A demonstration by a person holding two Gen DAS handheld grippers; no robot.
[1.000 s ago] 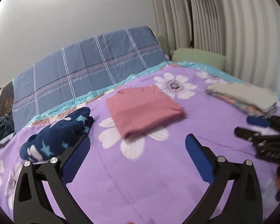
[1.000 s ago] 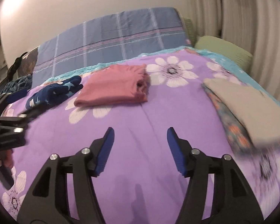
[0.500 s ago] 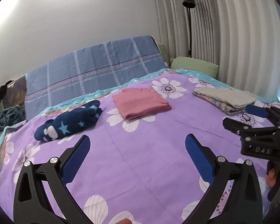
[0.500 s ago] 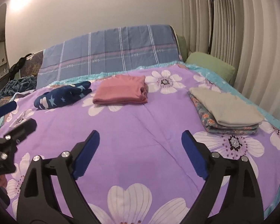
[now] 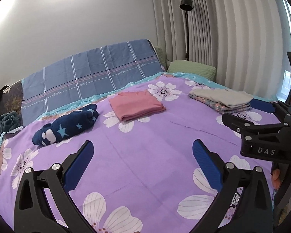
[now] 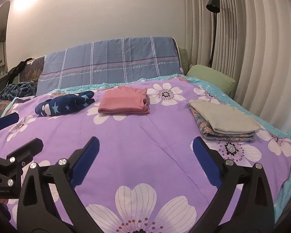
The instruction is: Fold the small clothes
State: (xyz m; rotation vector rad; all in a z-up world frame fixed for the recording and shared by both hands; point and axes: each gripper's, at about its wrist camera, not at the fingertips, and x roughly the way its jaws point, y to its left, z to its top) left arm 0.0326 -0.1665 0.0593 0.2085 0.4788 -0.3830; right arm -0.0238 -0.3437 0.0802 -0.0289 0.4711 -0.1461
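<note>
While both the left gripper [image 5: 140, 161] and right gripper [image 6: 145, 155] hang empty, jaws spread, above the purple bedspread [image 6: 145, 136], folding looks between garments; next comes the rumpled navy starred garment [image 5: 67, 125], lying far-left beside the folded pink one [image 5: 136, 104].

Both grippers are black, angular frames – silver screw heads, ribbed blue pads [image 5: 78, 167]; the right gripper [image 5: 248, 114] carries white "DAS" lettering.

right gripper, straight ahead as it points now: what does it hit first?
Probably the bare purple bedspread. The right gripper is open and empty, angled down at the bed. The pink folded garment lies farther along, slightly left of centre. Depth is unclear through the fisheye.
</note>
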